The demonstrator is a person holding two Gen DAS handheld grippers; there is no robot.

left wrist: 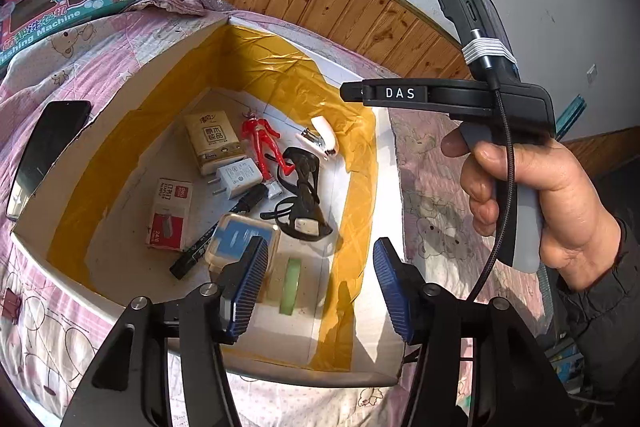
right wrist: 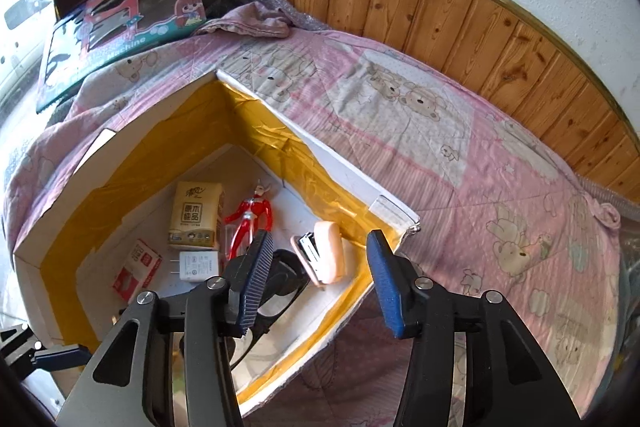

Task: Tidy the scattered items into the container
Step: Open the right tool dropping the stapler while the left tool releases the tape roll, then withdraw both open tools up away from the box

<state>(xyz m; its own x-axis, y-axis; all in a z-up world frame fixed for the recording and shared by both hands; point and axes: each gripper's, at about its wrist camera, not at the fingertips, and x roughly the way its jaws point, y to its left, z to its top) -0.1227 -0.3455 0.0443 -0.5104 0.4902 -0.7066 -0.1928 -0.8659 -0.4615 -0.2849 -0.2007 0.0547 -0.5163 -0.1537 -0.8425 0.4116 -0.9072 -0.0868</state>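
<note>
I held both grippers, left and right, wide open and empty over the box; next I needed the phone beside it.

The left hand-held gripper has its two blue ribbed fingers spread wide apart, nothing between them; it points forward and downward; the right hand-held gripper likewise stands with its fingers parted and nothing clamped; in the left wrist view the person's right hand wraps the grey grip of that tool, held upright, index finger curled at the front, a dark sleeve at the wrist.
</note>
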